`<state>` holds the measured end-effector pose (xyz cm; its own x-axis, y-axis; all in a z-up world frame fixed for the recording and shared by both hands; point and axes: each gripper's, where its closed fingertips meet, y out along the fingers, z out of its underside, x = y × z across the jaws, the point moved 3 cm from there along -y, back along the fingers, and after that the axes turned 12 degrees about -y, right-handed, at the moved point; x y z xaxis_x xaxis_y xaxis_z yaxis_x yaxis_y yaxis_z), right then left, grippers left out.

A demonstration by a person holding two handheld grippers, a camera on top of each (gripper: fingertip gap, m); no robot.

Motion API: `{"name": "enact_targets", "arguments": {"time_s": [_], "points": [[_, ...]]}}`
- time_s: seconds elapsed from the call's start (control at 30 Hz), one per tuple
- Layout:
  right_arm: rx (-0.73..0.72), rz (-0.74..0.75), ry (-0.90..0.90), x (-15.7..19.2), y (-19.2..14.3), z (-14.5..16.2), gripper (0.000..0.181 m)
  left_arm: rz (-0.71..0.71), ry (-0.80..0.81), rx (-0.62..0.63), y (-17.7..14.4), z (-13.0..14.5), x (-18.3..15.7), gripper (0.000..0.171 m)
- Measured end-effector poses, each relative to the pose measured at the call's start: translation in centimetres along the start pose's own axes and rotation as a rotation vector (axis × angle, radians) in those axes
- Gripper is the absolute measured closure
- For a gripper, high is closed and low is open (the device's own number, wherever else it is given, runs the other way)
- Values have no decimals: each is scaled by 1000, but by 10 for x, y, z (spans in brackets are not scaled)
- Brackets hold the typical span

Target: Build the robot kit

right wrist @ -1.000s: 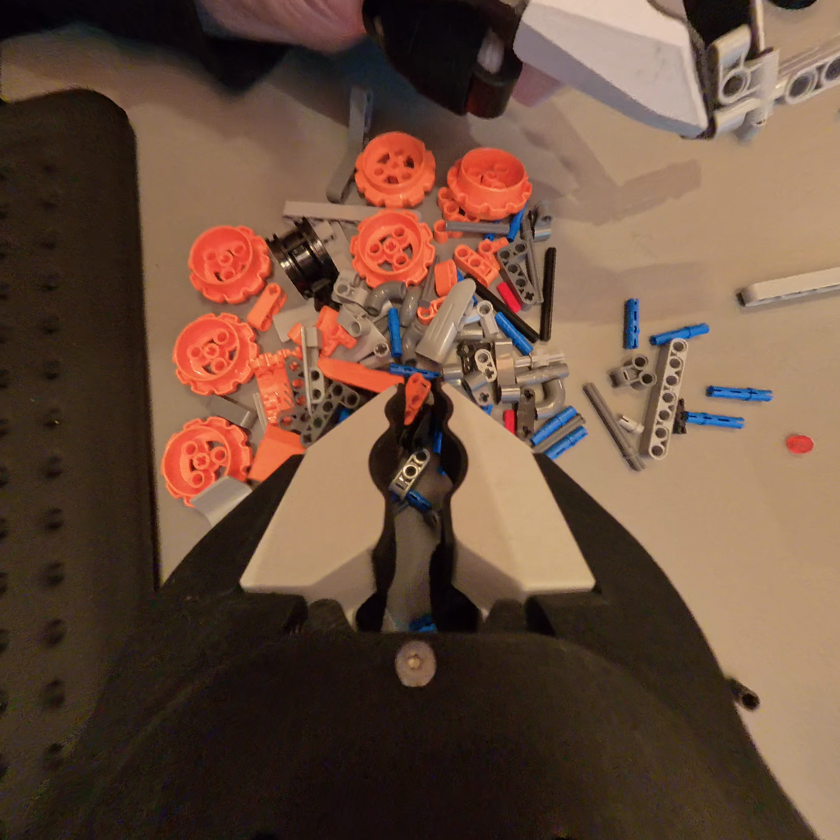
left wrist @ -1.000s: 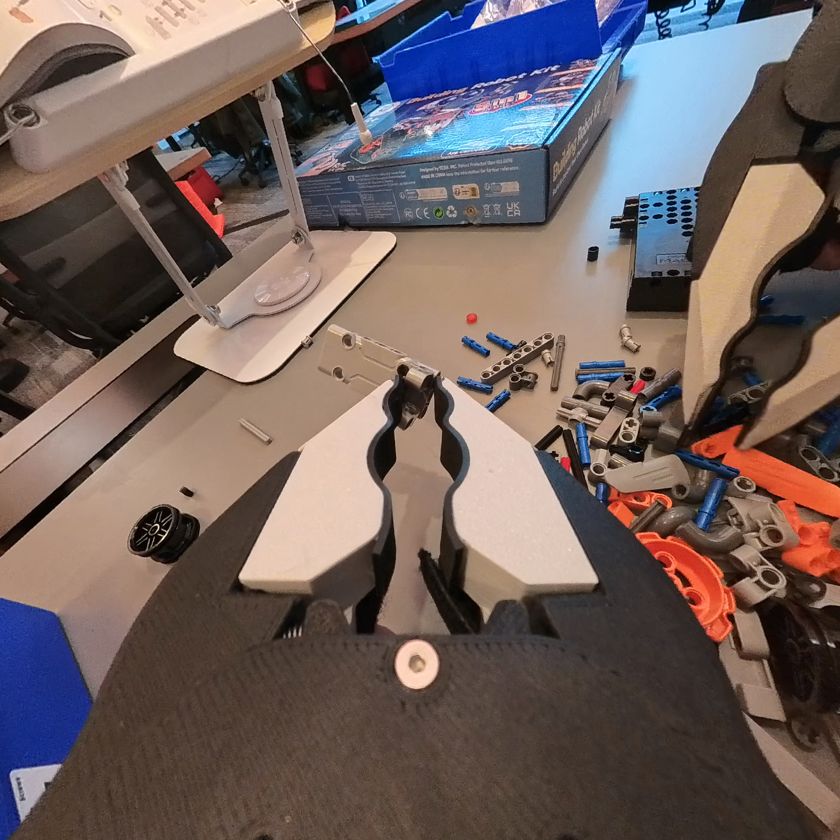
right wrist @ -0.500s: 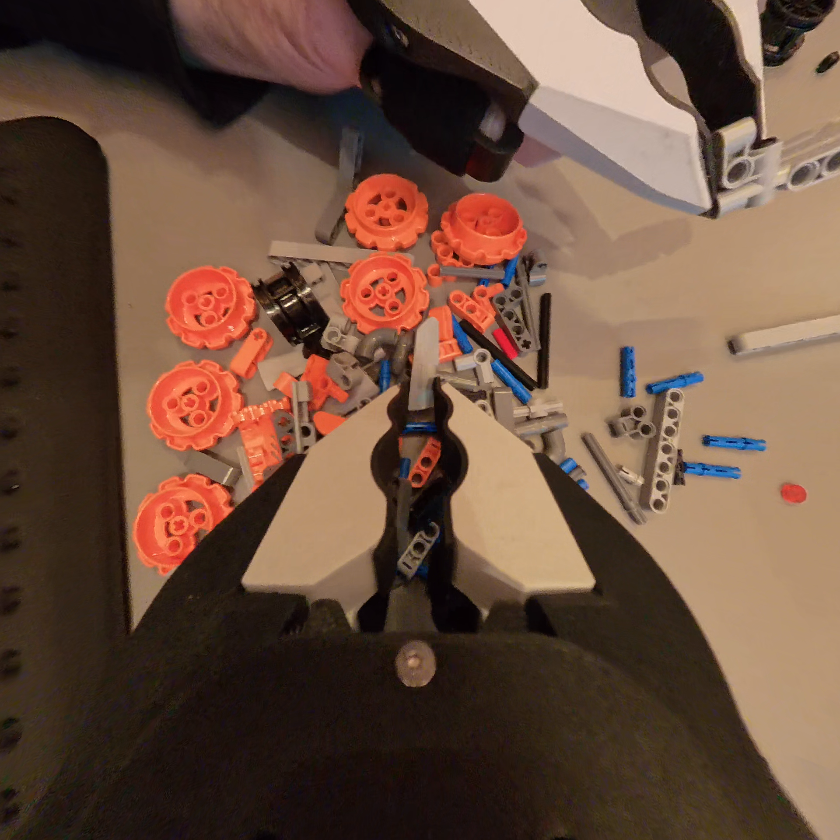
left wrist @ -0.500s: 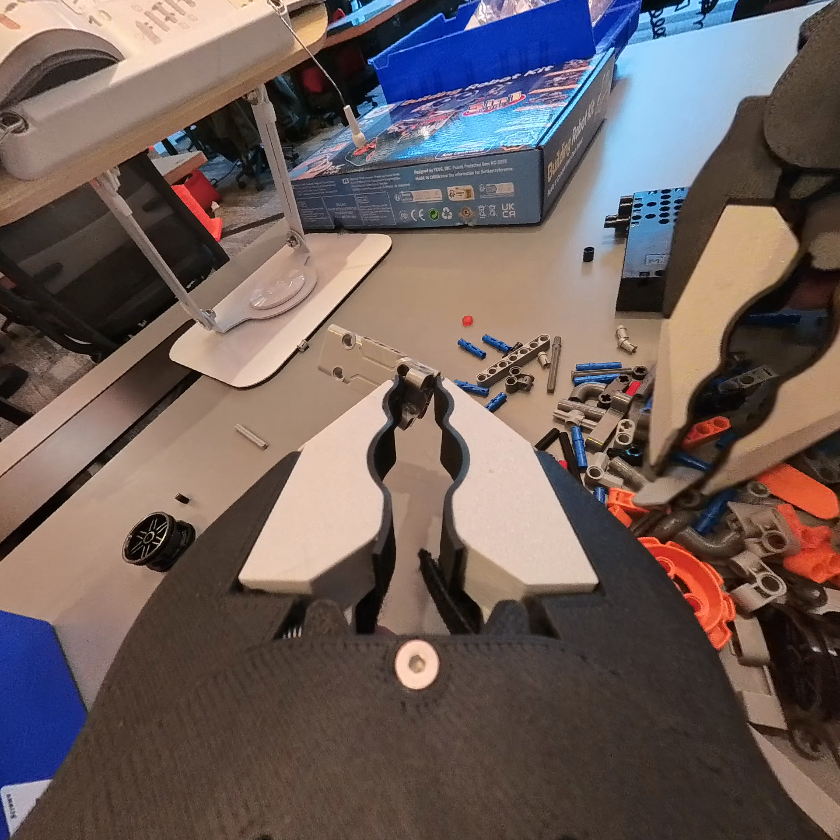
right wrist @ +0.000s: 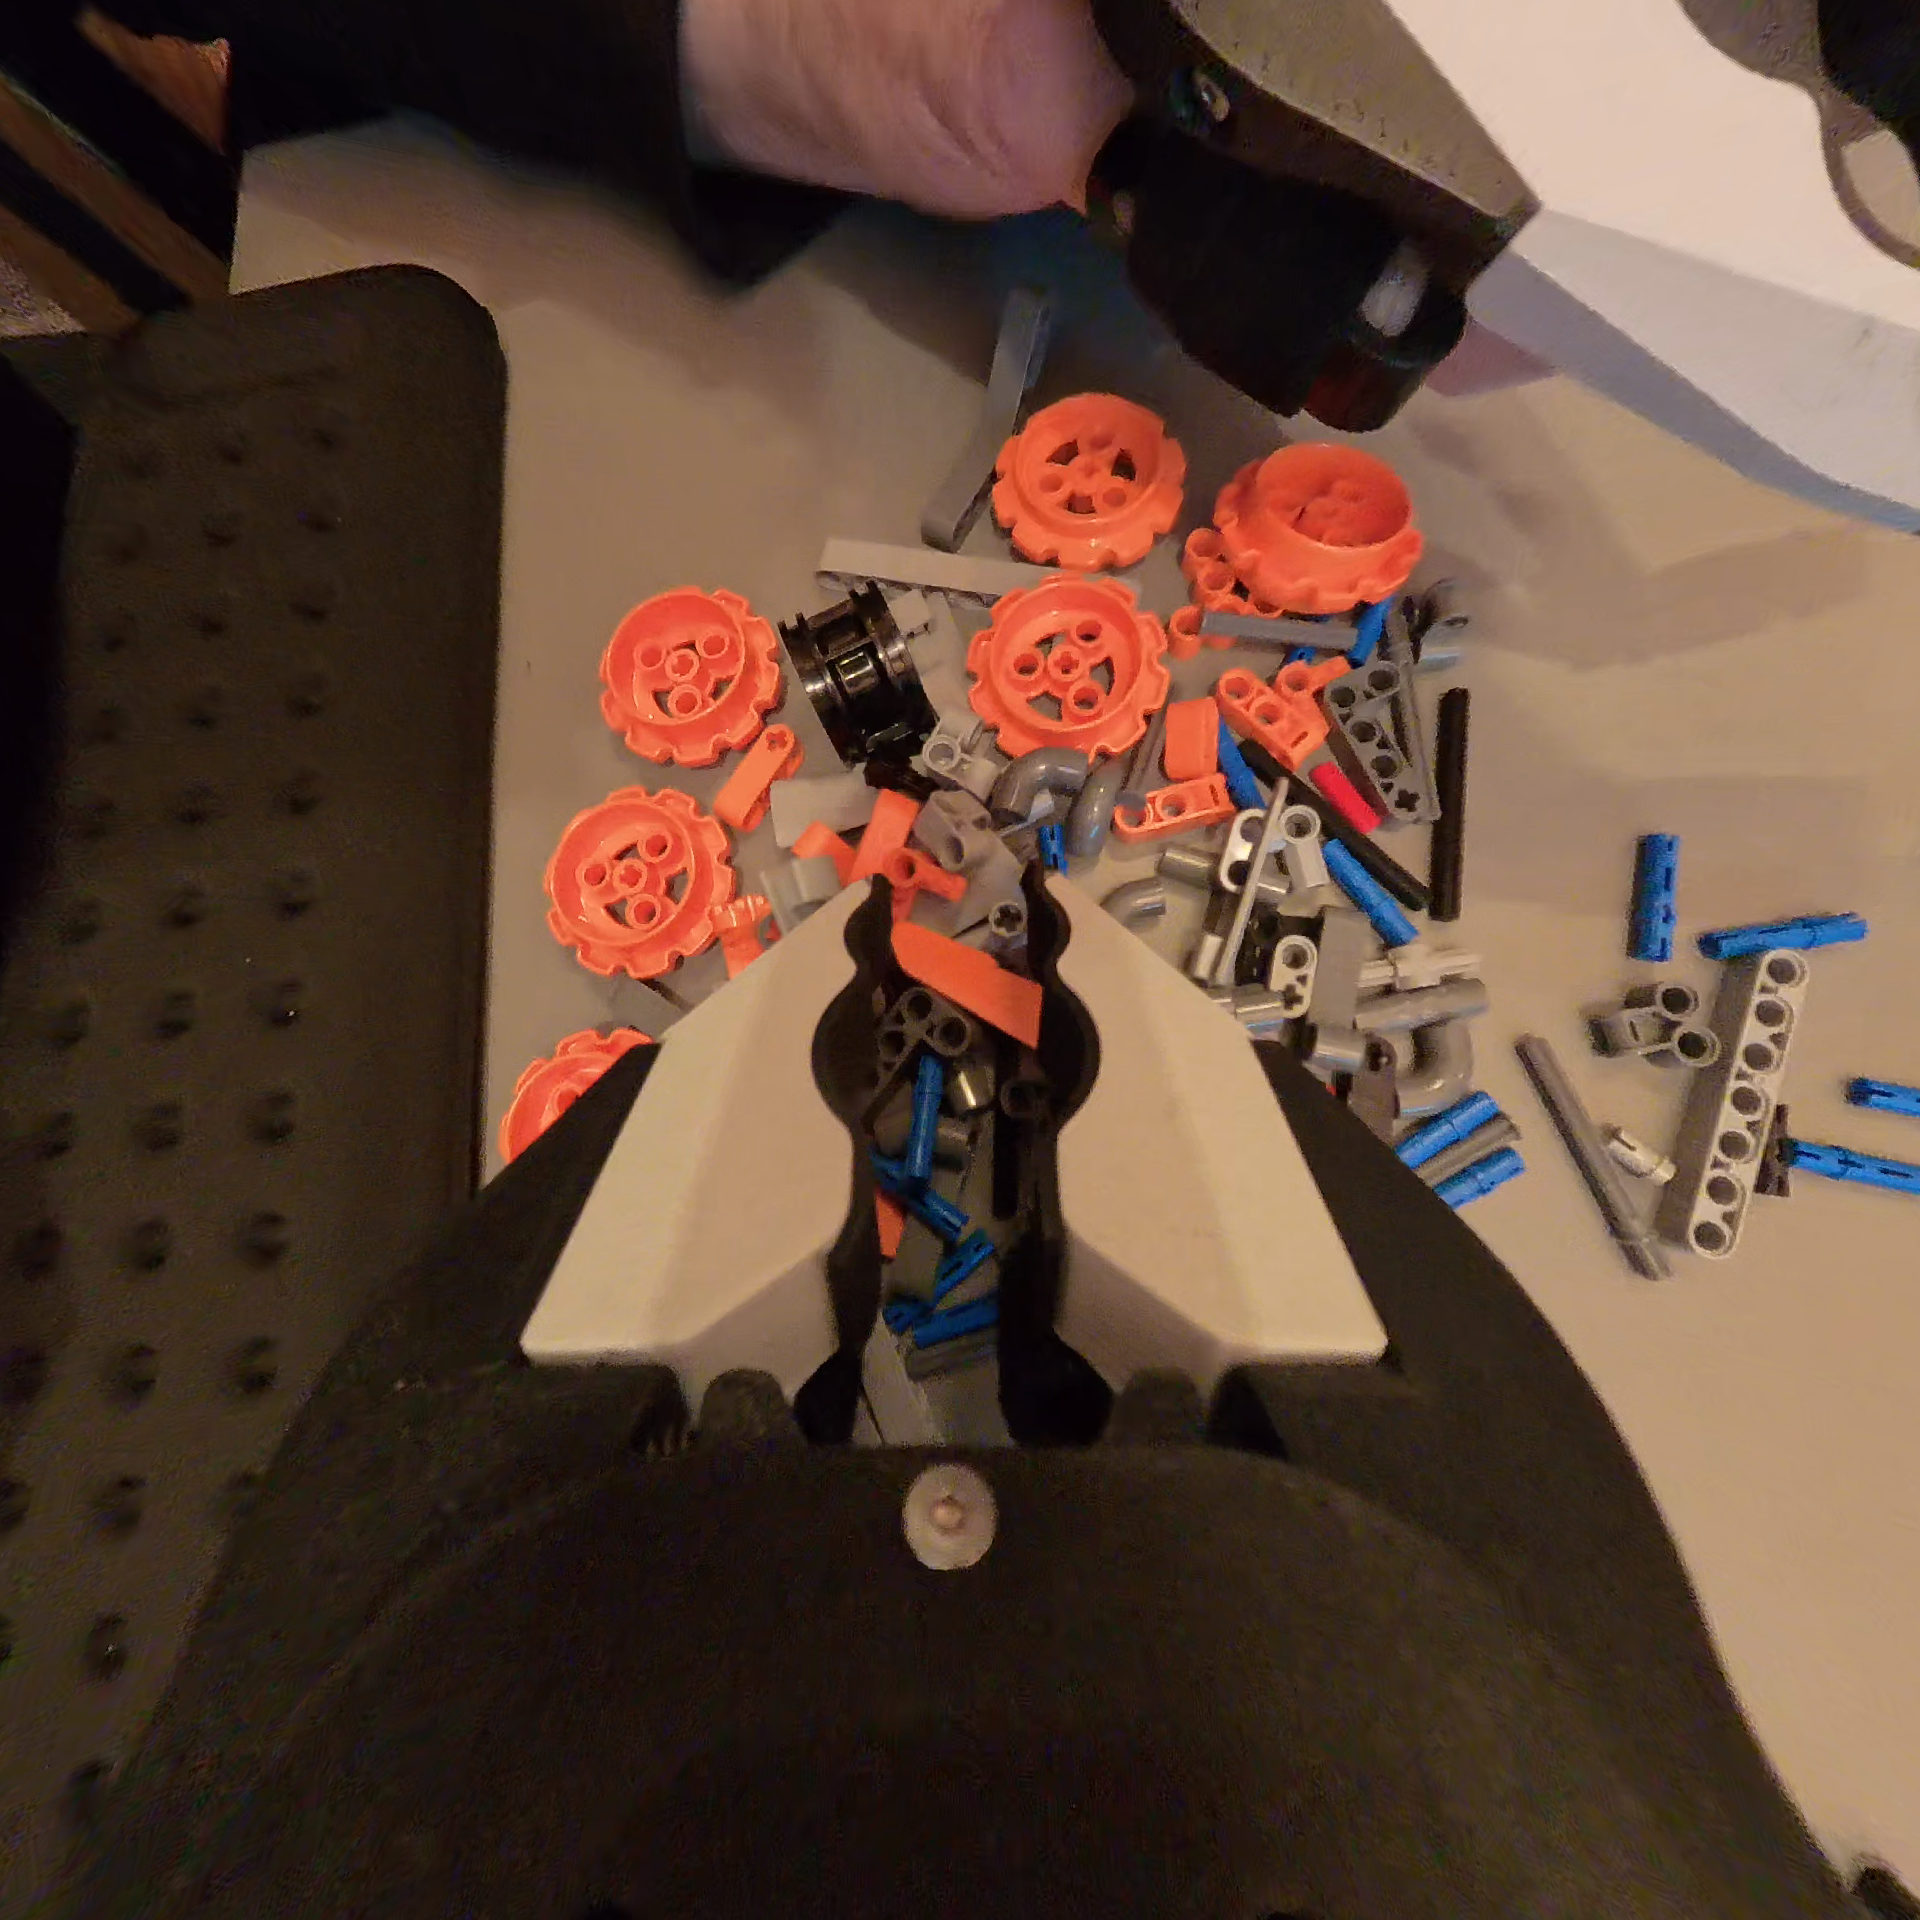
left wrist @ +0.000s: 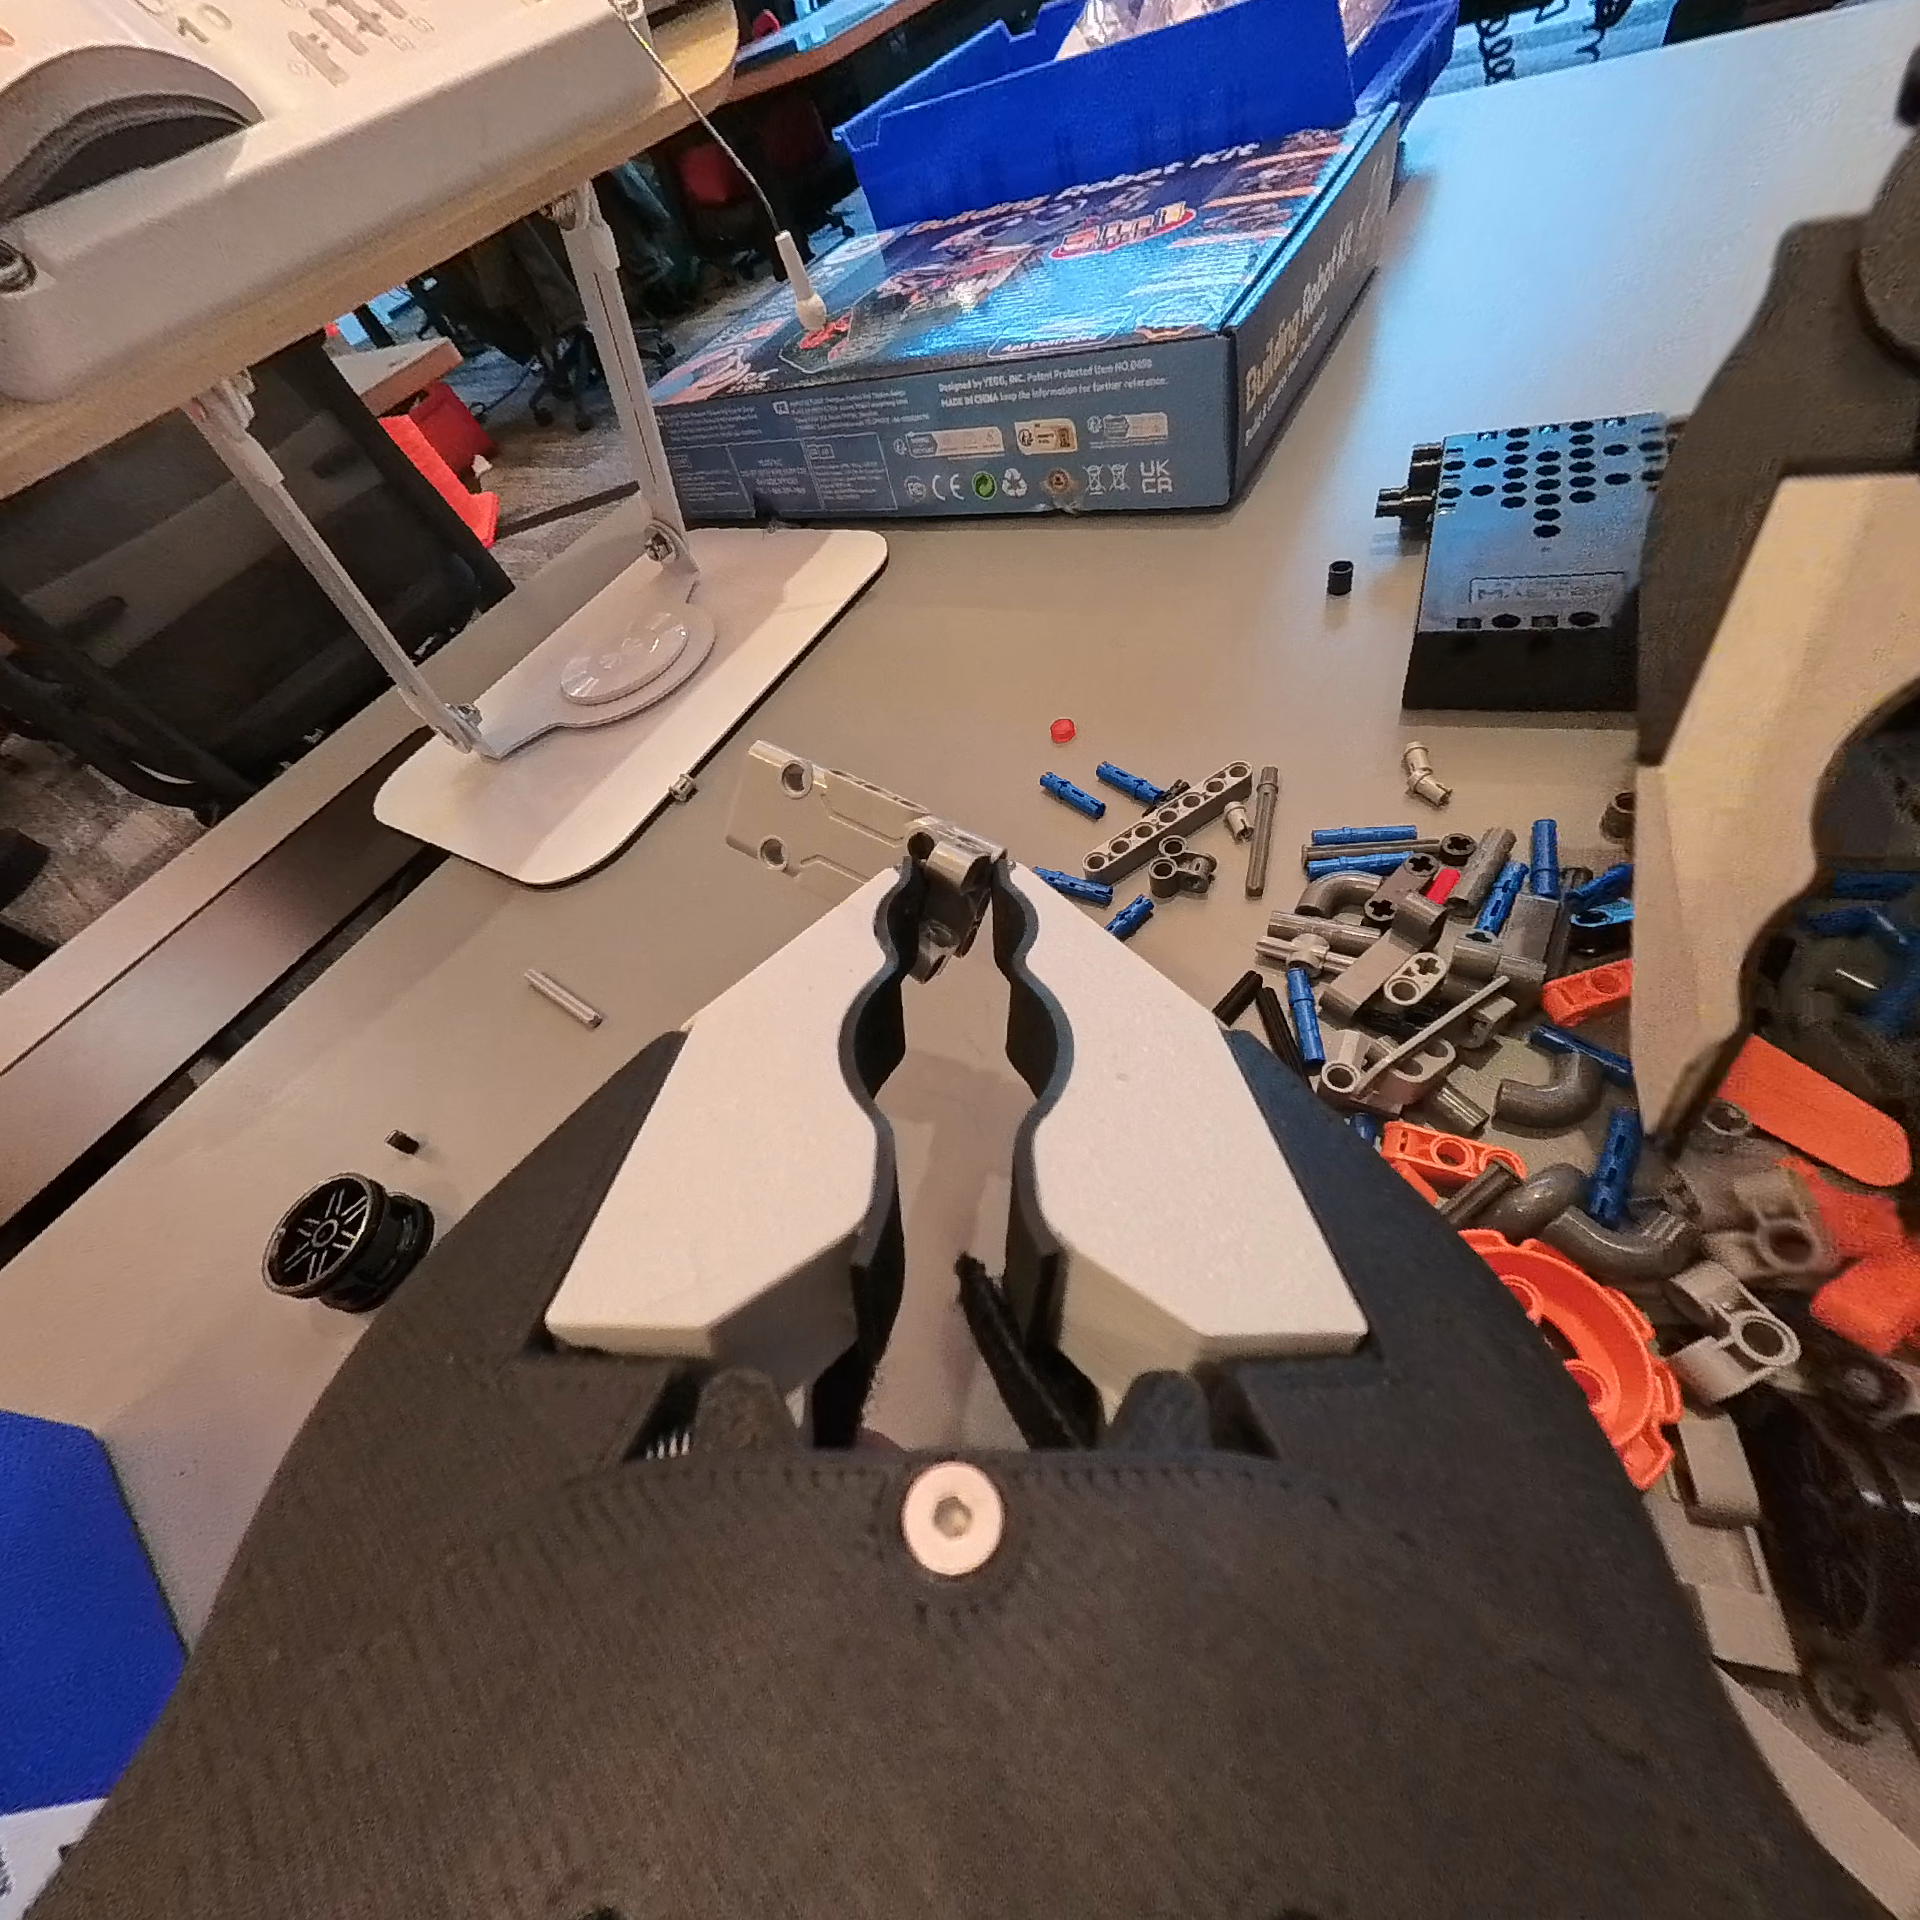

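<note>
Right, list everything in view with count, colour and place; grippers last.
pale grey connector assembly: one, held at left gripper's tips.
parts pile: many, grey, blue, orange, black, under right gripper.
orange gear wheels: six showing, on the pile's side nearest the person.
black hub: one, alone on table.
black perforated block: one, behind pile.
blue kit box: one, far table.
white lamp base: one, left.
left gripper: shut on assembly.
right gripper: open over pile.
</note>
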<state>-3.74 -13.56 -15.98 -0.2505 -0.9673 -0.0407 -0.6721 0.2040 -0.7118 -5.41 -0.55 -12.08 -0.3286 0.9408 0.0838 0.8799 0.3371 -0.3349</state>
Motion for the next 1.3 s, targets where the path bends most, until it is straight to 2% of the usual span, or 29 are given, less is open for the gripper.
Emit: {"name": "enact_targets", "arguments": {"time_s": [0.03, 0.13, 0.37, 0.47, 0.63, 0.8, 0.9, 0.97, 1.13, 1.3], "points": [[-5, -1, -3, 1, 0, -1, 168, 0, 0, -1, 0, 0, 0, 160], [16, 1, -4, 0, -4, 3, 169, 0, 1, -2, 0, 0, 0, 160], [12, 71, 54, -18, -32, 17, 168, 3, 1, -1, 0, 0, 0, 161], [9, 72, 80, -21, -36, 21, 159, 4, -1, 0, 0, 0, -1, 160], [-29, 52, 49, -16, -35, 11, 154, 3, -1, -1, 0, 0, 0, 160], [-51, -3, -8, 1, -18, -4, 154, 4, 0, 0, 0, 0, -1, 161], [-34, -36, -33, 11, -3, -11, 150, 4, 1, 1, 1, 1, -1, 161], [16, -33, -58, 14, 5, -8, 154, 3, 2, 1, 1, 0, -1, 161], [33, -98, -74, 23, 2, -3, 160, 3, 3, 2, 1, 1, -1, 160], [-25, -44, -35, 10, -13, -5, 158, 3, 1, 1, 1, 1, -1, 161]]}}
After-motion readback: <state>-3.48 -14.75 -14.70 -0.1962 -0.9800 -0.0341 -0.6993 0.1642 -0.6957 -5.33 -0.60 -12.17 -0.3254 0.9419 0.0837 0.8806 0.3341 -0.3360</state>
